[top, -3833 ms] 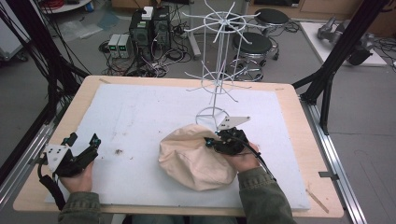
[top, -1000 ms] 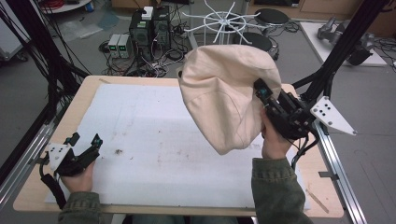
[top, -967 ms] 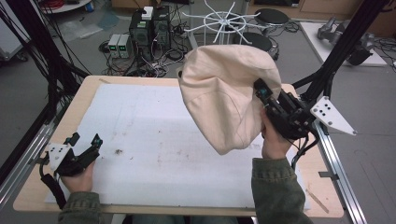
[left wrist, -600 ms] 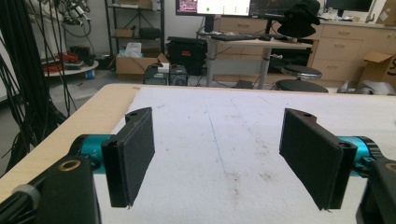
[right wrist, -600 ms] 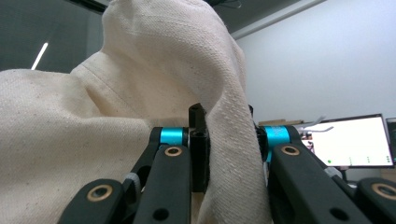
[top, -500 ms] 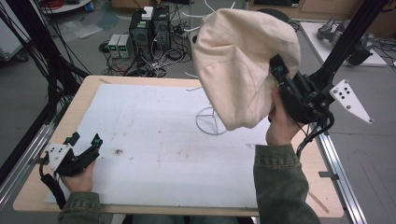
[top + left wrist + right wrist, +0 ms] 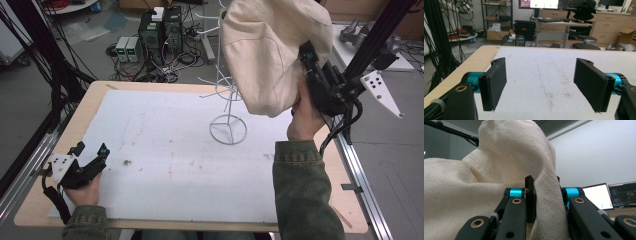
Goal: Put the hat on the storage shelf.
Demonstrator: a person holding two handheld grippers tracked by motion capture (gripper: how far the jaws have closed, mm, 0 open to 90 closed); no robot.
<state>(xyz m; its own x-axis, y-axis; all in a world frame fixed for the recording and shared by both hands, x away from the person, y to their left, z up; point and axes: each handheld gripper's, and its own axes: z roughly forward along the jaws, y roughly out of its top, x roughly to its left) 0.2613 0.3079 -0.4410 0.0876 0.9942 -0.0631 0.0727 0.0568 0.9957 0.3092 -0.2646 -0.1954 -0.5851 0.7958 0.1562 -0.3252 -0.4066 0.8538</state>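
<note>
With its jaws pinching a fold of the cream hat (image 7: 272, 52) held high over the white wire rack (image 7: 226, 95), the right gripper (image 7: 311, 62) risks snagging and toppling that rack.

Your wooden table (image 7: 112, 95) carries a white mat (image 7: 165, 150), lightly stained. On the mat, right of centre toward the far edge, stands the white wire rack (image 7: 228, 129).

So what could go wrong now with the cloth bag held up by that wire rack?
The right gripper pinches only a fold of the cloth bag, so it might slip out. The hanging bag could also snag an arm of the light wire rack and tip it over.
</note>
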